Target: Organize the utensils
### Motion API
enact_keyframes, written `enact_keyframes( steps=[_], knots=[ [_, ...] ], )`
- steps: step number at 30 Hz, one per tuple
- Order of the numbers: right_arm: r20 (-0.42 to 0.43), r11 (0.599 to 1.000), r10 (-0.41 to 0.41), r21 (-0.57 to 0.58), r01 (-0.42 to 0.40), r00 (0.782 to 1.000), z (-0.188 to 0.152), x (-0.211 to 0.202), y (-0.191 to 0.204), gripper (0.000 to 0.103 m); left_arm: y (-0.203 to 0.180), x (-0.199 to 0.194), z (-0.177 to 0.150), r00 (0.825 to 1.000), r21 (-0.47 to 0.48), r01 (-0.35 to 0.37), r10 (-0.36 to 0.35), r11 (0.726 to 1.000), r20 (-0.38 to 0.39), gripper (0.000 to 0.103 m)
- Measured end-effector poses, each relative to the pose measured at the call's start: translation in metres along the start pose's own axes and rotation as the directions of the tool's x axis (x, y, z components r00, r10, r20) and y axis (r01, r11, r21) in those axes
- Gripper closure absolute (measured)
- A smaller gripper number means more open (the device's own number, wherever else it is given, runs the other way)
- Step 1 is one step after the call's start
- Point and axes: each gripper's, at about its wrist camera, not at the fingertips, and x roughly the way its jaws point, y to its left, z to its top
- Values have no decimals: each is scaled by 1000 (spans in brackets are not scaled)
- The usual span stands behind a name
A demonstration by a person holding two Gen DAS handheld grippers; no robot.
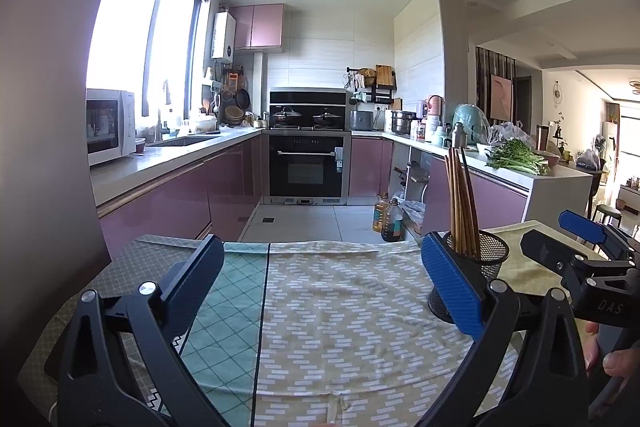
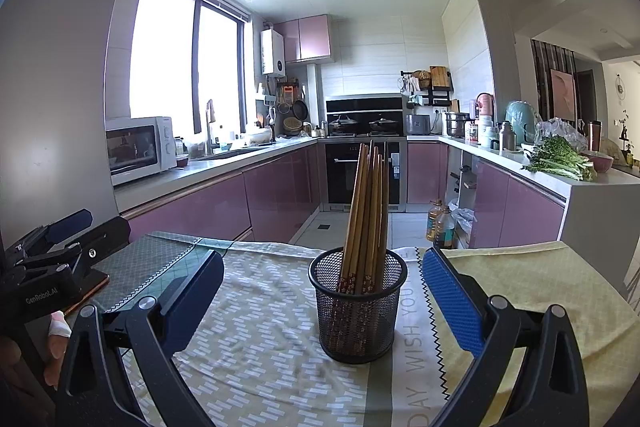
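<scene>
The blue-padded fingers of the left gripper (image 1: 322, 269) are spread wide apart over the patterned tablecloth (image 1: 352, 307), with nothing held between them. The right gripper (image 2: 322, 281) is likewise held open and empty, and the black mesh holder (image 2: 358, 311) is seen standing between its two fingers without being touched by either.

In the left wrist view the lower part of the holder is hidden behind the right-hand finger, and the other gripper is cut off at the frame's edge. Only parts of the person's hands are seen at the frame edges. The printed lettering on the cloth is only partly legible.

A bundle of wooden chopsticks (image 2: 366, 223) is held upright in the mesh holder, leaning slightly; their patterned lower ends are seen through the mesh. The exact count cannot be made out.

The holder is set on a table covered with overlapping cloths. Beyond it, a kitchen with pink cabinets, a microwave (image 2: 138, 149), a built-in oven (image 1: 306, 167) and leafy greens (image 2: 560, 159) on the counter is shown.
</scene>
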Motion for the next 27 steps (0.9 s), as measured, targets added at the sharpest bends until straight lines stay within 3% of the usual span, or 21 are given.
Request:
enact_keyframes(
  steps=[27],
  knots=[
    [5, 1000, -1, 0, 1, 1000, 3, 0, -1, 7, -1, 0, 1, 1000, 7, -4, 4, 1000, 6, 6]
  ],
)
